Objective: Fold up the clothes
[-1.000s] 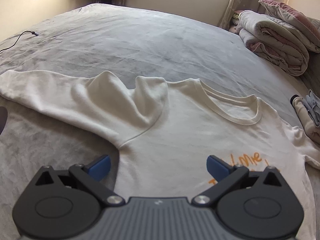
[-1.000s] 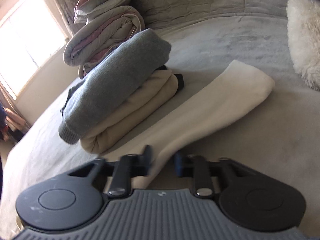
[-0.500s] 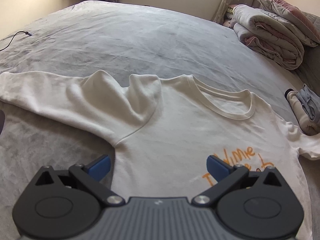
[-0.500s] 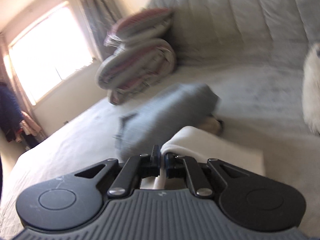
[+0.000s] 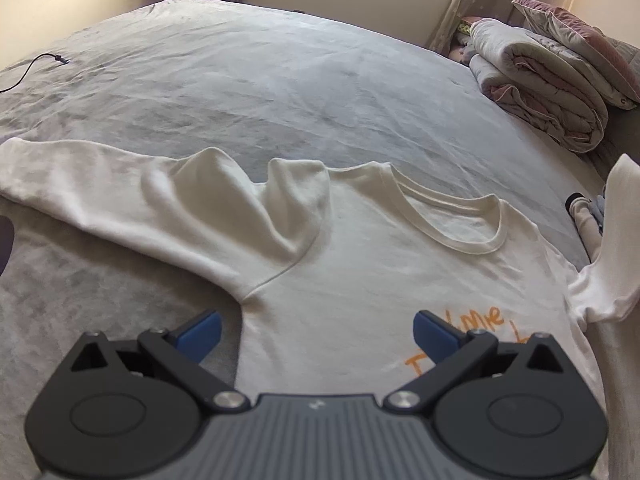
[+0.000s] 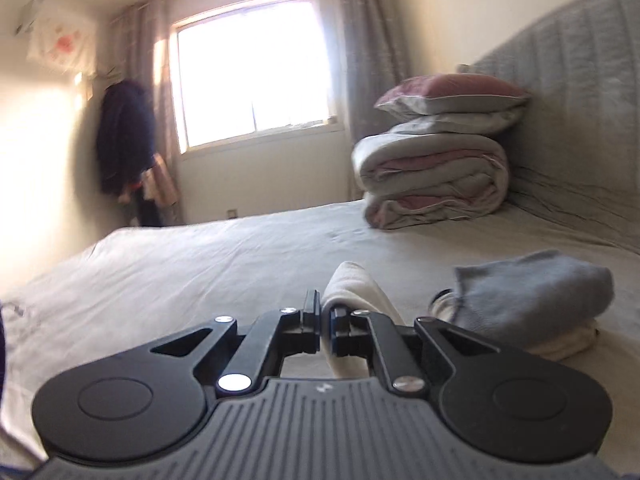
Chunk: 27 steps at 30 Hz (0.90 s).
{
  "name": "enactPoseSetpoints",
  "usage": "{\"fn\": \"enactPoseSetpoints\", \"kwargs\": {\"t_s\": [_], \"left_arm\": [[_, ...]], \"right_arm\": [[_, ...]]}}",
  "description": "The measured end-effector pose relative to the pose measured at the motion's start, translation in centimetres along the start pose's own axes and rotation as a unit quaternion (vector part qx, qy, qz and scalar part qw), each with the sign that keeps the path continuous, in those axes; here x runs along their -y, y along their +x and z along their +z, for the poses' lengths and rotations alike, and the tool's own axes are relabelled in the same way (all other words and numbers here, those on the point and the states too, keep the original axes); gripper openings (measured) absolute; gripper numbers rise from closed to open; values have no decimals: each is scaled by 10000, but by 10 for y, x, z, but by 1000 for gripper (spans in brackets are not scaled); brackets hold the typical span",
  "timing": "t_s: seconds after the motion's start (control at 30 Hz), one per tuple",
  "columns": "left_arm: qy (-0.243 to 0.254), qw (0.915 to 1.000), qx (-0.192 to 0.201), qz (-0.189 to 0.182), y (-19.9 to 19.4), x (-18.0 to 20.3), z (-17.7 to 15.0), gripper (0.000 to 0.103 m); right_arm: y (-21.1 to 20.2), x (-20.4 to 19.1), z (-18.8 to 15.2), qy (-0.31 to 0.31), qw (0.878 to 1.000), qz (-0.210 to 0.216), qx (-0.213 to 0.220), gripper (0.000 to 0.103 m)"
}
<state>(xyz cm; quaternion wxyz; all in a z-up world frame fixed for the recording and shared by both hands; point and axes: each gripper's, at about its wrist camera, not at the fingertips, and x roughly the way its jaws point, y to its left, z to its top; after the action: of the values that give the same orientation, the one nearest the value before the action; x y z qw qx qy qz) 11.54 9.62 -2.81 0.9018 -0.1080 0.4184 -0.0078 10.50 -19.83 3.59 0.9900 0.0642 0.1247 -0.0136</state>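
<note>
A cream long-sleeve shirt point(image 5: 360, 264) with orange lettering lies face up on the grey bed point(image 5: 280, 92). Its left sleeve point(image 5: 100, 184) stretches out to the left, with a bunched fold near the shoulder. My left gripper point(image 5: 316, 330) is open and empty, hovering over the shirt's chest near the armpit seam. My right gripper point(image 6: 325, 316) is shut on the shirt's right sleeve point(image 6: 352, 284) and holds it lifted off the bed. The raised sleeve also shows at the right edge of the left wrist view point(image 5: 616, 240).
A stack of folded clothes, grey on top of beige point(image 6: 532, 300), sits right of the held sleeve. Folded quilts and pillows point(image 6: 436, 172) are piled by the headboard. A black cable point(image 5: 36, 64) lies at the bed's far left. A window and hanging clothes are behind.
My right gripper closed on the right sleeve and lifted it off the bed, swinging up and toward the window. The left gripper stayed open and drew back slightly.
</note>
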Motion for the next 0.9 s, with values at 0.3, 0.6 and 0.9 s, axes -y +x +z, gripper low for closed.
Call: {"fn": "enactPoseSetpoints", "kwargs": {"t_s": [0.3, 0.6, 0.9], "left_arm": [[78, 10000, -36, 25, 3, -1, 0, 102], [415, 9985, 273, -208, 1, 9, -8, 102], [972, 9934, 336, -503, 9, 36, -10, 94]], "right_arm": [[27, -52, -57, -497, 9916, 889, -794, 8], [55, -43, -93, -17, 9728, 1554, -1717, 17], [26, 4, -63, 405, 9368, 2597, -2307, 56]]}}
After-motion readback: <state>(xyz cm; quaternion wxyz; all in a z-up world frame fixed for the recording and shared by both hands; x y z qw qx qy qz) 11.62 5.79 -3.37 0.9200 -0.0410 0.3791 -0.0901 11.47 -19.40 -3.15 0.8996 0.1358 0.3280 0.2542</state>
